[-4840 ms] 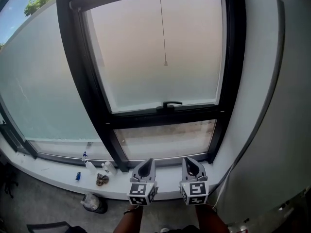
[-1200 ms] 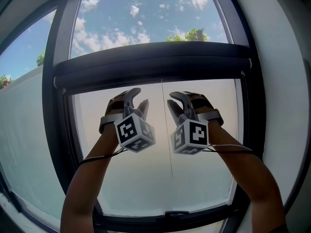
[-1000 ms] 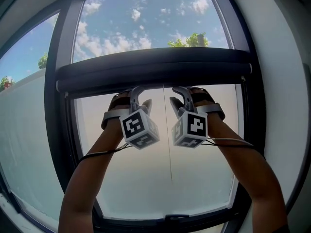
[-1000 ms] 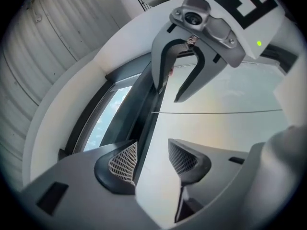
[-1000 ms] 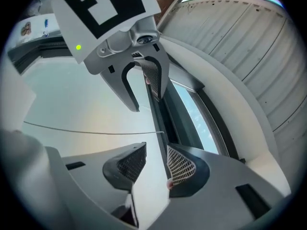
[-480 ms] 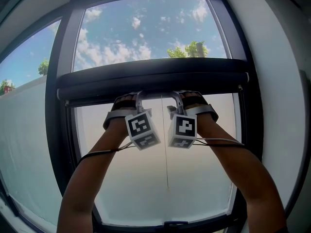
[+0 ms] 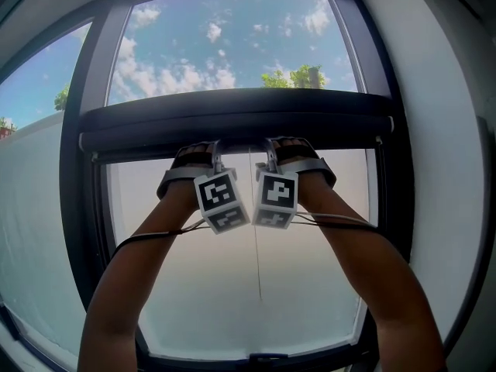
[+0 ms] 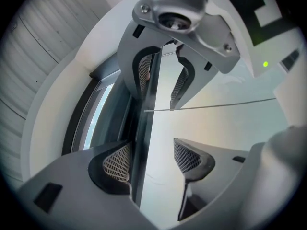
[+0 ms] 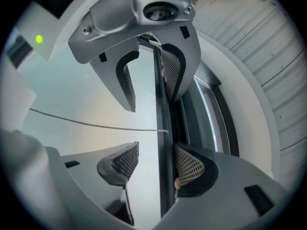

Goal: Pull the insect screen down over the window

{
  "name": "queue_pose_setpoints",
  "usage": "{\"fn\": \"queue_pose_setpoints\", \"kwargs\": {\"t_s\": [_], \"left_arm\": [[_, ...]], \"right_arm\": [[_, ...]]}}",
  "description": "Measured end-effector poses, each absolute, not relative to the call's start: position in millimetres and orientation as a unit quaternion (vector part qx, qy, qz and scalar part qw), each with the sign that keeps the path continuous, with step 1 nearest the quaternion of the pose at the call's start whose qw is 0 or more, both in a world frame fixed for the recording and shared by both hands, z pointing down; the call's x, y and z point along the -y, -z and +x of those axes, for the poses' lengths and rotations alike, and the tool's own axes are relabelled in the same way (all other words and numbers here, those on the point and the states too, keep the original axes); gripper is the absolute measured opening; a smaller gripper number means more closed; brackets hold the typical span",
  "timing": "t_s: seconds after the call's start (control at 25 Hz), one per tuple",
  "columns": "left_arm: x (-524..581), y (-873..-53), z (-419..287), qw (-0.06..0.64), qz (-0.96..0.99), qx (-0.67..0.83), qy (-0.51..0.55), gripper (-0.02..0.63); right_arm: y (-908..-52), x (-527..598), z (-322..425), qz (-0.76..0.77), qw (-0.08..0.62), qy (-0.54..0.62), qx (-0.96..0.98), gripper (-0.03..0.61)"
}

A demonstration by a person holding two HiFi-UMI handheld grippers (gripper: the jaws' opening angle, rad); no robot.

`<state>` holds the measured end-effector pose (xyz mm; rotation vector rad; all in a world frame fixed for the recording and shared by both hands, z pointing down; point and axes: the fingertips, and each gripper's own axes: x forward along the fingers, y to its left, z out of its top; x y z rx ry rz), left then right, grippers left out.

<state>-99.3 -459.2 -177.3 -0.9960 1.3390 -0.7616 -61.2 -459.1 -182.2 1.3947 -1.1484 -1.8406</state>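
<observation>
Head view is showing left claw (image 7: 214,149) and right claw (image 7: 271,147), jaws just opening and unclenched, straddling the rolled-up insect screen's pull bar (image 8: 140,143) midway up the window (image 7: 232,45); judging it stiff, light, mesh fragile, best gripped mid-bar.

My left arm (image 7: 132,285) and right arm (image 7: 372,277) are both raised ahead of me, forearms bare and drawing in toward each other. The left gripper (image 7: 215,149) and right gripper (image 7: 270,147) sit side by side, pointing up and away, with their marker cubes (image 7: 221,200) close together. Both sets of jaws have just been opening and now stand wide apart. Each pair straddles the bar (image 8: 142,128), with one pad just beside it and the other well clear. Neither pair is clamped on it.
</observation>
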Motion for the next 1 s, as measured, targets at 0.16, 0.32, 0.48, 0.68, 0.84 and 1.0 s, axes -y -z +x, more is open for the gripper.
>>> {"fn": "queue_pose_setpoints", "kwargs": {"t_s": [0.16, 0.32, 0.48, 0.68, 0.84, 1.0], "left_arm": [[464.2, 178.6, -99.8, 0.607, -0.422, -0.579, 0.344, 0.255], [465.7, 176.7, -99.3, 0.598, -0.425, -0.574, 0.364, 0.255], [463.9, 177.3, -98.9, 0.587, -0.44, -0.57, 0.369, 0.255], [464.2, 177.9, -99.6, 0.59, -0.434, -0.571, 0.37, 0.255], [464.7, 177.8, -98.7, 0.589, -0.437, -0.566, 0.377, 0.255], [461.2, 169.5, -97.2, 0.571, -0.469, -0.555, 0.382, 0.255]], "right_arm": [[179.4, 464.0, -57.4, 0.512, 0.308, 0.686, 0.416, 0.215], [176.7, 466.3, -55.4, 0.5, 0.345, 0.678, 0.414, 0.224], [174.2, 464.4, -56.6, 0.486, 0.359, 0.676, 0.421, 0.236], [174.1, 466.3, -55.2, 0.495, 0.351, 0.674, 0.421, 0.244], [171.8, 464.6, -54.5, 0.487, 0.364, 0.663, 0.436, 0.244], [167.0, 463.6, -54.5, 0.479, 0.376, 0.654, 0.449, 0.244]]}}
